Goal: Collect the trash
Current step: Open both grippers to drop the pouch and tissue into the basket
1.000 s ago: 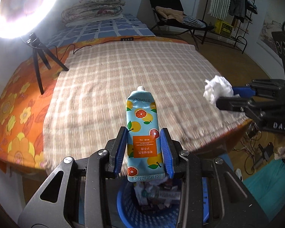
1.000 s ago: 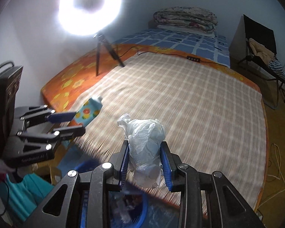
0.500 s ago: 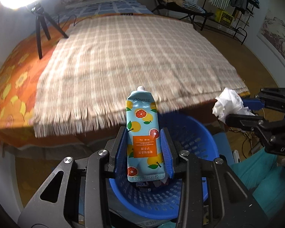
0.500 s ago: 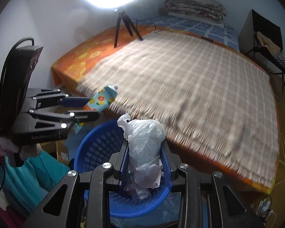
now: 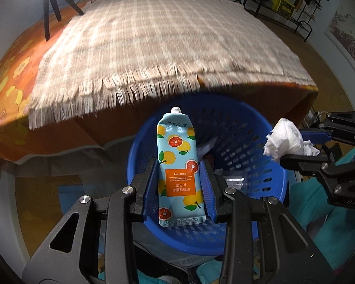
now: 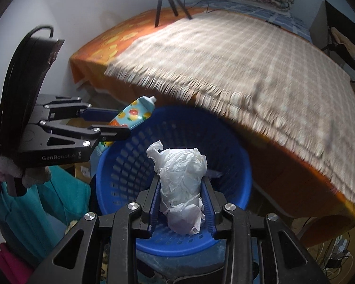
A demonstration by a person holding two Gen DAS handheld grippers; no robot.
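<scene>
Above the blue basket (image 5: 260, 184) beside the bed (image 5: 153, 35), the left claw (image 5: 179, 187) clamps a fruit-print tube (image 5: 177, 165) and the right claw (image 6: 181, 203) pinches crumpled tissue (image 6: 182, 179); the drop-off step is in hand, and both need only release over its mouth

Left tongs (image 5: 178, 187): black angular metal frame with triangular cut-outs, silver round screw heads at the pivots, and two blue ribbed pads on the inner faces. Right tongs (image 6: 181, 203): the same build, black linkage arms, silver screws, blue ribbed pads. Seen from the right wrist, the left unit's side plate bears white lettering "GenRobot.AI", a tall black housing with a looped black cable rising behind it.
</scene>
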